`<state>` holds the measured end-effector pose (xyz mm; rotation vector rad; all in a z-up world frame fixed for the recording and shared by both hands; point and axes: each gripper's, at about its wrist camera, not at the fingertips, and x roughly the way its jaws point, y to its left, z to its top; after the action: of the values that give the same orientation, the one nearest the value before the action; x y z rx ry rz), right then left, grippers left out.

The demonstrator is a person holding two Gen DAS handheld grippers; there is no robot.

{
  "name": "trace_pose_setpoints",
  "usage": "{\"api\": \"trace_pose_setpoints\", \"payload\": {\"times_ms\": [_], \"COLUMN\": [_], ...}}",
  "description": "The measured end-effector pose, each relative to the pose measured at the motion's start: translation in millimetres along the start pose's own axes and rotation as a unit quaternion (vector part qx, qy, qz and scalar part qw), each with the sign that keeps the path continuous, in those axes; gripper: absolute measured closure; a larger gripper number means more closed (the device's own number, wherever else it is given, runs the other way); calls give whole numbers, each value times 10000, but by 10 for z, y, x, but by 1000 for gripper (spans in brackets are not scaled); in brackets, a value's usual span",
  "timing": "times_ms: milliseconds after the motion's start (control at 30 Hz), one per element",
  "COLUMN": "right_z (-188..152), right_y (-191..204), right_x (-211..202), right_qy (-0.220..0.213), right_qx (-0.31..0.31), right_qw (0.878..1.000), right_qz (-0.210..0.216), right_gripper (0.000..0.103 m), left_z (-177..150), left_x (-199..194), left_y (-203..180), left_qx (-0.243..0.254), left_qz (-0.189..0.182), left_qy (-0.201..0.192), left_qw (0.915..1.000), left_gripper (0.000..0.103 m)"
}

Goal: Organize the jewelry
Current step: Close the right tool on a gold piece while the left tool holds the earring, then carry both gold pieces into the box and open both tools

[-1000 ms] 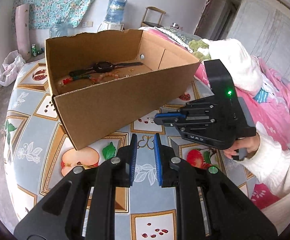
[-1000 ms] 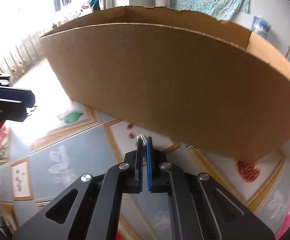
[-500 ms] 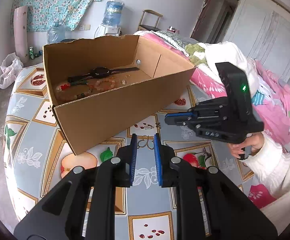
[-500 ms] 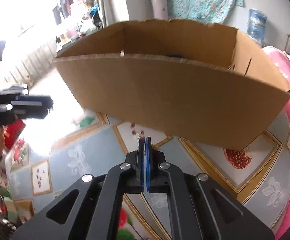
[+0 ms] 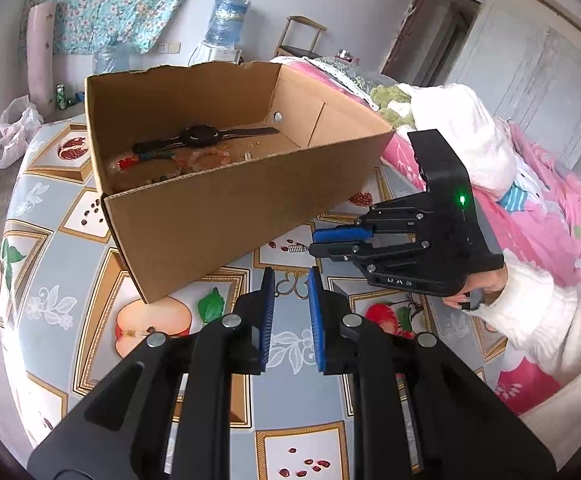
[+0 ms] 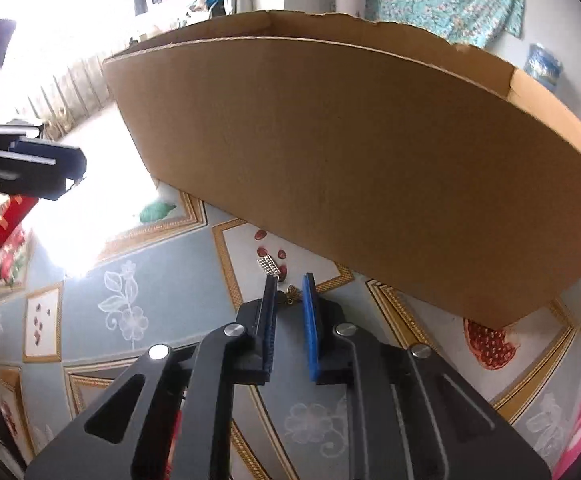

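An open cardboard box (image 5: 210, 216) stands on the fruit-patterned tablecloth. Inside lie a black watch (image 5: 200, 135) and bead bracelets (image 5: 202, 158). My left gripper (image 5: 290, 276) hovers in front of the box, open with nothing between its blue pads. My right gripper (image 6: 290, 280) points down at the cloth beside the box wall (image 6: 350, 152). Its jaws are opening, and a small bronze charm (image 6: 290, 299) lies between the fingertips, not pressed. A small silver clip (image 6: 268, 266) lies just beyond them. The left wrist view shows that gripper (image 5: 312, 242) and the clip (image 5: 296, 248).
A person's hand in a white sleeve (image 5: 530, 300) holds the right gripper, with pink bedding (image 5: 550, 208) behind. The cloth-covered table (image 5: 50, 240) curves away at the left. A water dispenser (image 5: 226, 16) and a chair (image 5: 302, 36) stand by the far wall.
The right gripper's jaws were shut and have now parted. It has shifted slightly near the box wall. The left gripper has stayed put.
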<state>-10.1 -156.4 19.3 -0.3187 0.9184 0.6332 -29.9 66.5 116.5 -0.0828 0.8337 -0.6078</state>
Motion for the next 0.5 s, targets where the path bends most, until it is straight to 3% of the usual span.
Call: {"api": "trace_pose_setpoints", "payload": {"times_ms": [233, 367, 500], "right_z": [50, 111, 325], "right_y": [-76, -48, -47], "right_x": [-42, -337, -775], "right_qy": [-104, -459, -910], "right_qx": [313, 318, 134], "right_qw": [9994, 9984, 9956], "right_qz": [70, -33, -185], "right_gripper": [90, 90, 90], "left_z": [52, 134, 476], "left_x": [-55, -106, -160], "left_y": [-59, -103, -184], "left_qx": [56, 43, -54], "left_qz": [-38, -112, -388], "left_qy": [-49, -142, -214], "left_qw": [10000, 9998, 9990], "left_gripper": [87, 87, 87]}}
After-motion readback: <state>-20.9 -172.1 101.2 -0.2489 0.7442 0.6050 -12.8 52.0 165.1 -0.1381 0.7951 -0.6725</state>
